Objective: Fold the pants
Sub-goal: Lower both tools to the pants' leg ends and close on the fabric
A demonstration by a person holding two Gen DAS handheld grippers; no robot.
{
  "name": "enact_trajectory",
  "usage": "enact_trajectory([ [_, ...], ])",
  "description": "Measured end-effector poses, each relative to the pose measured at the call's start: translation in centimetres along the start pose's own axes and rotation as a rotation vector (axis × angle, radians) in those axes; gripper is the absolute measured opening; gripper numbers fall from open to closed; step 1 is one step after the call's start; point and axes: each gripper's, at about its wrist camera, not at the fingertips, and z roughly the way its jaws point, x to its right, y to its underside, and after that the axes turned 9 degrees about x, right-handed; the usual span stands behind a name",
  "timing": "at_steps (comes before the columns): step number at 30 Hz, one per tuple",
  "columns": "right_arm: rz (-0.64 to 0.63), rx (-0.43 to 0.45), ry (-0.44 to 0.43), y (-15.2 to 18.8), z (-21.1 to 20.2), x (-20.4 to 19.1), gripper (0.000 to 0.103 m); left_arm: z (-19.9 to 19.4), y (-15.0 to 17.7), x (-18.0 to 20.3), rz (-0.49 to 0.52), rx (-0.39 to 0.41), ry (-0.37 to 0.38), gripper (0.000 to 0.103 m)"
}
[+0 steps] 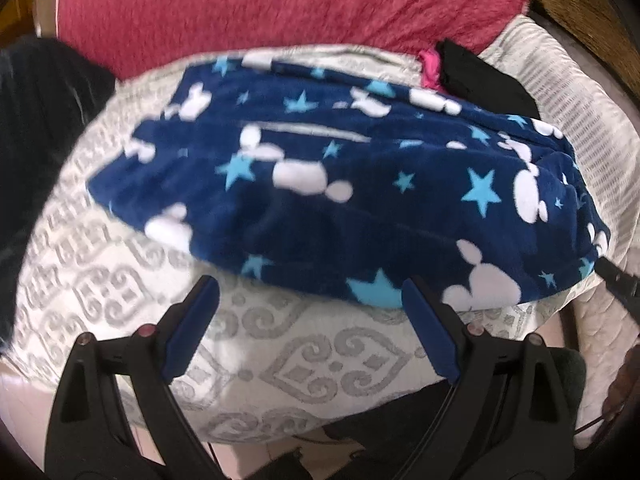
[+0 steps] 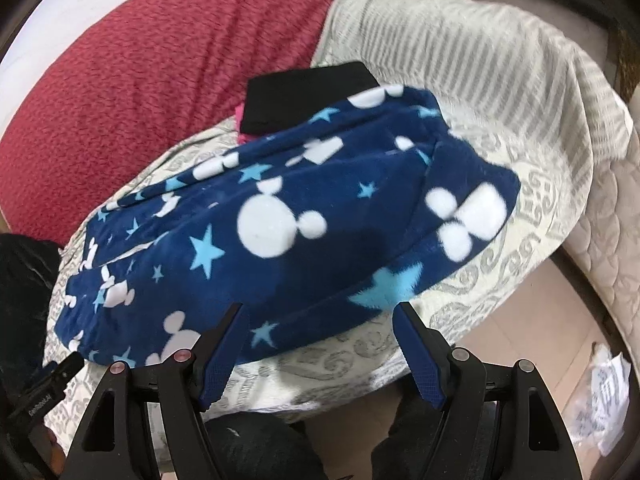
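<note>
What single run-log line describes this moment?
left tool: open, empty | right tool: open, empty | pants: half-folded on patterned bedspread, ungrasped

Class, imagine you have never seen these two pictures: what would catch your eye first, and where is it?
First, the navy pants printed with white mouse heads and blue stars, lying across the pale patterned cover. Behind them sits a big red cushion, with a folded black cloth at the pants' far edge. Both claws, left and right, stand open over the near edge.
</note>
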Motion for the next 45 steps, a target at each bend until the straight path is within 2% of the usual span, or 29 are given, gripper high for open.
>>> enact_trajectory([
  [3,0.017,-0.018,-0.013,0.1,0.7,0.5,0.076,0.9,0.0,-1.0,-0.038,-0.036,-0.015,0.092],
  [17,0.133,-0.069,-0.024,-0.7,4.2,3.3,0.076,3.1,-1.0,-2.7,-0.052,-0.070,-0.070,0.092],
  [20,0.188,-0.067,-0.048,-1.0,4.5,4.2,0.076,3.9,-1.5,-4.4,-0.088,-0.079,-0.093,0.092],
  [23,0.250,-0.056,-0.074,-1.2,4.4,5.5,0.076,4.5,-2.1,-7.8,-0.167,-0.074,-0.117,0.092],
  [28,0.367,-0.056,-0.098,-1.5,4.6,8.4,0.076,5.0,-2.0,-12.8,-0.303,-0.061,-0.042,0.092],
  [30,0.407,-0.045,-0.076,-1.6,5.0,9.7,0.076,5.3,-1.8,-14.6,-0.356,-0.062,-0.040,0.092],
  [34,0.480,-0.072,-0.081,-1.6,6.1,11.6,0.076,6.0,-1.7,-15.8,-0.366,-0.081,-0.060,0.092],
  [45,0.513,-0.097,-0.107,-1.9,8.3,12.1,0.076,9.8,-2.5,-17.6,-0.489,-0.137,-0.018,0.092],
])
